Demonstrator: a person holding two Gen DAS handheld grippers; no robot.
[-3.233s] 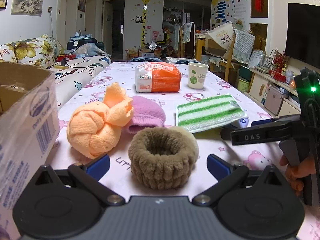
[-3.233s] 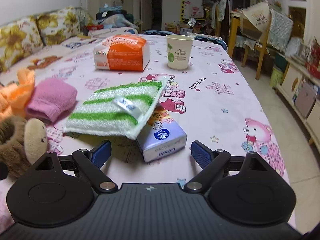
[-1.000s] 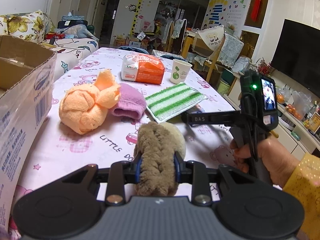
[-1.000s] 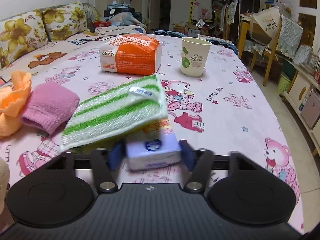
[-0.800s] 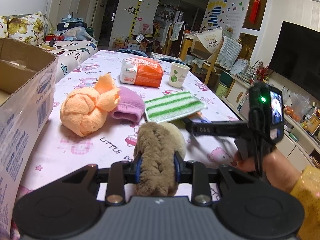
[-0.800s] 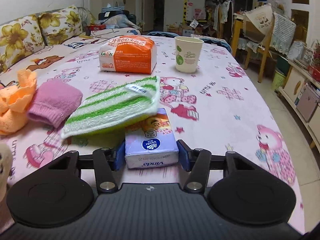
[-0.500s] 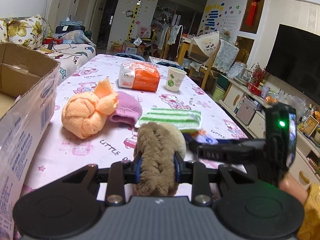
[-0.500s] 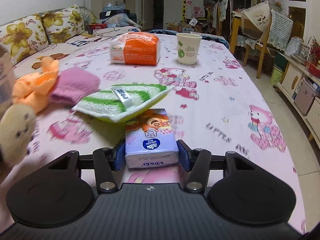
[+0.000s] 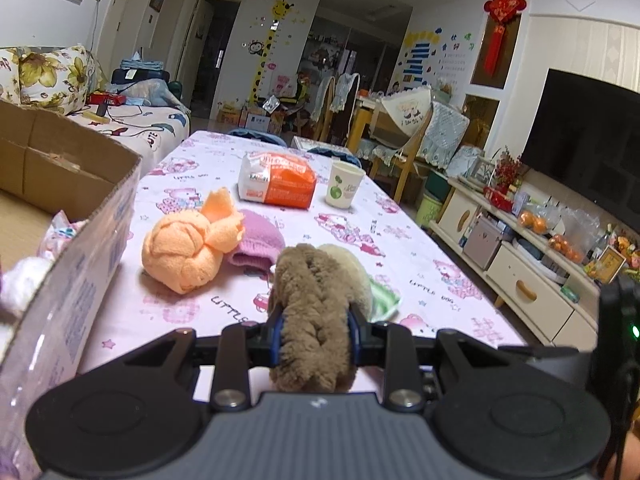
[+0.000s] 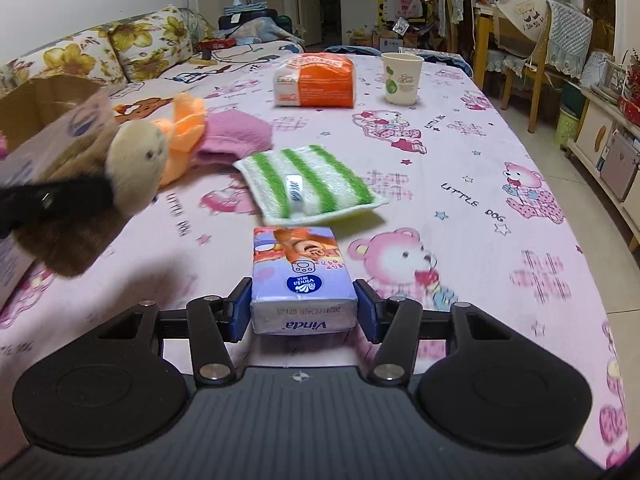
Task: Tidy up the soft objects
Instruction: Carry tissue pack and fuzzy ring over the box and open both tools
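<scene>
The right gripper (image 10: pixel 304 308) has its blue pads pressed against both sides of a small tissue pack (image 10: pixel 303 280) printed "Vinda", held just above the table (image 10: pixel 460 152), whose pink cloth carries cartoon bears and the words "LITTLE DOG". The left gripper (image 9: pixel 316 338) is squeezed tight on a brown plush ring (image 9: pixel 316 312) with a cream plush face, lifted clear of the cloth beside an open cardboard box (image 9: pixel 92 216) at the table's left edge; small soft items lie inside the box, too blurred to name. A green-and-white striped sponge cloth (image 10: pixel 310 182) with a white tag lies flat just beyond the tissue pack. Farther left sit an orange knotted towel ball (image 9: pixel 184 252) touching a pink knitted piece (image 9: pixel 256 242). At the far end stand an orange-and-white bag (image 10: pixel 316 80), its lettering too small to read, and a paper cup (image 10: pixel 401 77) with a green sprout design.
</scene>
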